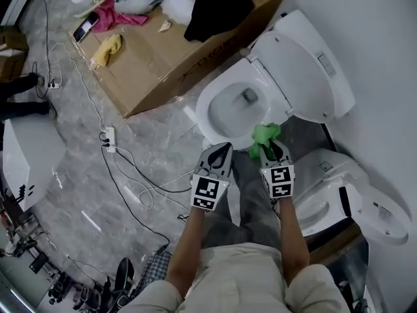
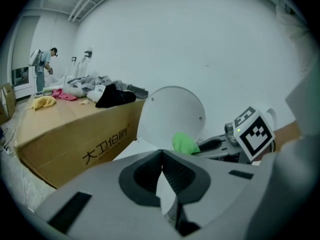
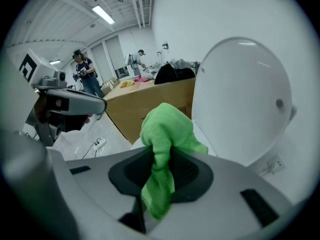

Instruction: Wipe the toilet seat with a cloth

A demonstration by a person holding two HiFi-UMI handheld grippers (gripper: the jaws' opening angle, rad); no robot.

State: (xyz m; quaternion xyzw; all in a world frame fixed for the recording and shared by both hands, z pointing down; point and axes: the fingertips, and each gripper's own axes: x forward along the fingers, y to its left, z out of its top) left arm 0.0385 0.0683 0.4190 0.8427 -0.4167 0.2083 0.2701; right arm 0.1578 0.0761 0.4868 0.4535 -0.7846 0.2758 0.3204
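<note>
Seen from overhead: arms stretched out over a toilet on a grey marble floor, with the lid tipped back toward a white wall.

Clamped tight in the right gripper: a green cloth, bunched up and spilling forward past the jaw tips. Held at the near right edge of the toilet seat, close over the rim. Impossible to tell from any angle whether it is touching the seat or hanging just clear of it.

Just beside it, the left gripper, jaws pressed together on nothing, pointed at the front of the same rim.

Beyond the toilet: a large cardboard box heaped with clothes. On the floor beside it, a power strip trailing cables. Close at the person's right, a second toilet.

By the look of things, at the very opening of the job. Cloth gripped and brought to the seat, but no streak, smear or damp patch to show a pass made. Likely left to do: nearly everything. Pressing the cloth flat onto the ring, sweeping round one side, across the back near the hinge, and down the other to the front.
</note>
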